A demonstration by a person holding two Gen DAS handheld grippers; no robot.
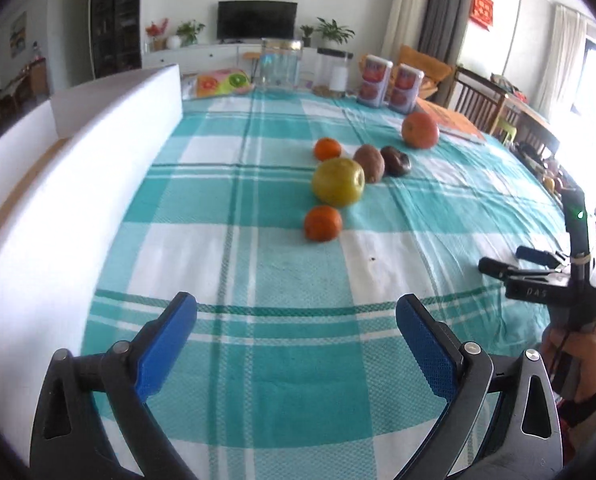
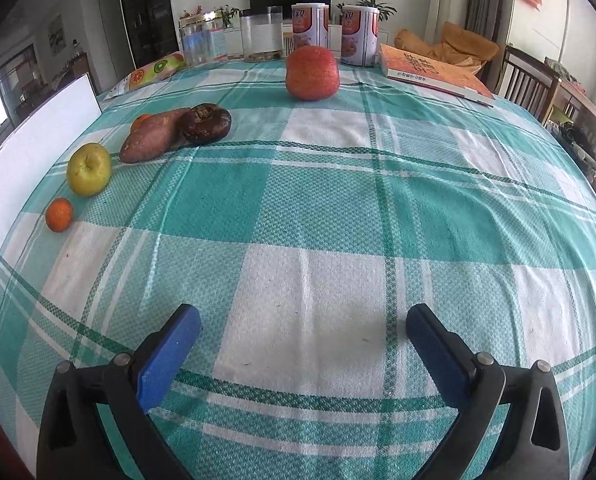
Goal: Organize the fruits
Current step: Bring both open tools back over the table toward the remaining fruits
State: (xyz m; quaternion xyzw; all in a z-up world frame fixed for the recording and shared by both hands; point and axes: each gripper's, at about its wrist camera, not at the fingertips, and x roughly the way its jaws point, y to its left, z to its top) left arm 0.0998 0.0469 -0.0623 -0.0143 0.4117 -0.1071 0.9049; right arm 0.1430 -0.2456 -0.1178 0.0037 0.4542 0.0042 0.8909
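The sweet potato [image 2: 154, 136] lies lengthwise, slanting away to the right; both the left claw [image 1: 296, 338] and right claw [image 2: 304, 346] hover spread wide, empty, angled down at the counter [image 2: 338, 208]

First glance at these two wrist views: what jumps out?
The teal-and-white checked tablecloth fills both views, with a loose cluster of produce on it: a yellow-green apple, two small oranges, a sweet potato and a dark round fruit. A big red apple sits apart, near the cans at the far edge. Both grippers, left and right, hang open and empty in the foreground.
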